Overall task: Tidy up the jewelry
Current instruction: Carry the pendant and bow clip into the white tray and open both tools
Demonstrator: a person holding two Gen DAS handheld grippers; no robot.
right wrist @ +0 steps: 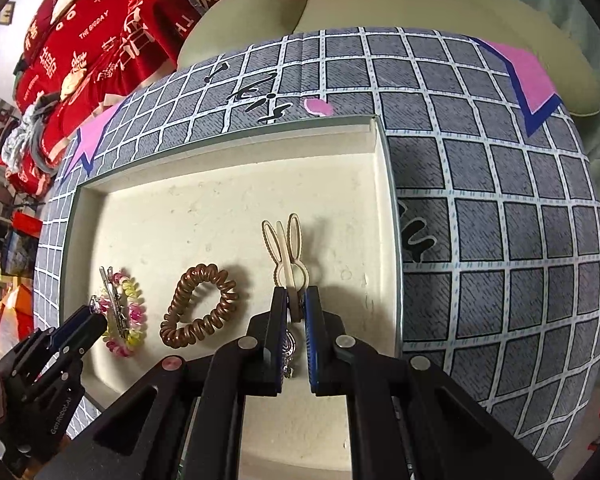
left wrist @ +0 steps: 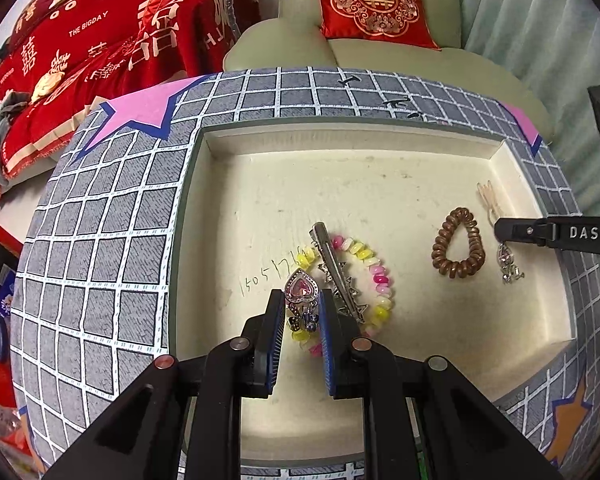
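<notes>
A cream tray [left wrist: 380, 184] holds the jewelry. My left gripper [left wrist: 302, 304] is shut on a pink heart pendant [left wrist: 301, 291], held over a pink-and-yellow bead bracelet [left wrist: 374, 272] with a silver star hair clip [left wrist: 340, 276] lying across it. A brown coil hair tie [left wrist: 458, 248] lies to the right. My right gripper [right wrist: 296, 300] is shut on a cream rabbit-shaped clip [right wrist: 285, 252]; a silver charm [right wrist: 290, 350] hangs between its fingers. The coil tie [right wrist: 198, 308] and bracelet [right wrist: 126, 312] lie to its left.
The tray sits sunk in a grey grid-patterned surface [left wrist: 100, 220] with pink star shapes. A pale sofa with a red cushion [left wrist: 374, 0] stands behind. Red bedding [left wrist: 80, 40] lies at the far left.
</notes>
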